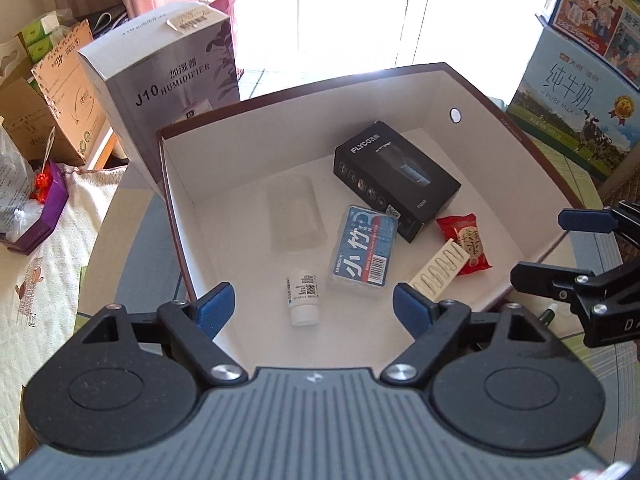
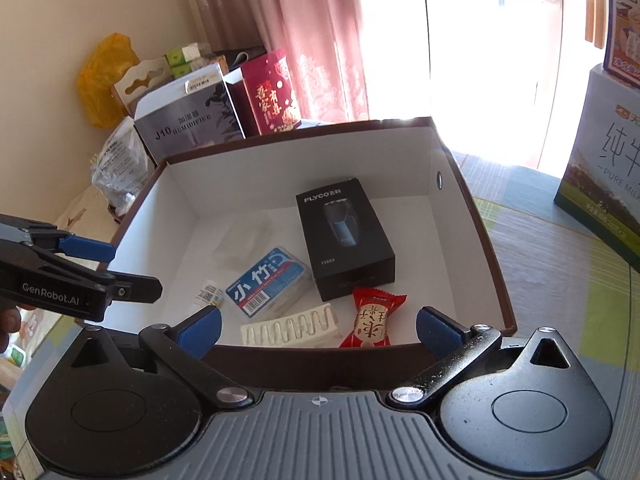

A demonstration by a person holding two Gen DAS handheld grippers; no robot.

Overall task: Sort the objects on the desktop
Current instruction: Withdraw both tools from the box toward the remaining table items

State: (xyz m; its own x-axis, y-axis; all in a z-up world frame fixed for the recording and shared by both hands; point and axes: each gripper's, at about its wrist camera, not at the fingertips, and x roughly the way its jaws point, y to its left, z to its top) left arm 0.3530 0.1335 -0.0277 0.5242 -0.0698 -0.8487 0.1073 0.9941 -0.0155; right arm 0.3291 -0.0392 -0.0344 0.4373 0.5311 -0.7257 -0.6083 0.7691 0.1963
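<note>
An open carton (image 1: 304, 120) with white inner walls and a brown rim (image 2: 493, 248) stands on the table. Inside lie a black FLYCO box (image 1: 394, 178) (image 2: 344, 232), a blue floss box (image 1: 364, 248) (image 2: 268, 280), a clear plastic case (image 1: 294, 212) (image 2: 244, 240), a small white bottle (image 1: 303, 298) (image 2: 210, 294), a red snack packet (image 1: 466, 242) (image 2: 372, 320) and a white ribbed strip (image 1: 440, 268) (image 2: 292, 330). My left gripper (image 1: 314, 310) (image 2: 116, 266) hovers open over the carton's near left edge, above the bottle. My right gripper (image 2: 320, 330) (image 1: 560, 250) is open and empty at the near right rim.
A grey humidifier box (image 1: 168, 80) stands behind the carton's left corner, and a milk carton (image 1: 576, 112) at the right. A red gift box (image 2: 272, 96) and cardboard boxes (image 1: 52, 100) are at the back left. A pen (image 1: 548, 314) lies outside the carton's near right wall.
</note>
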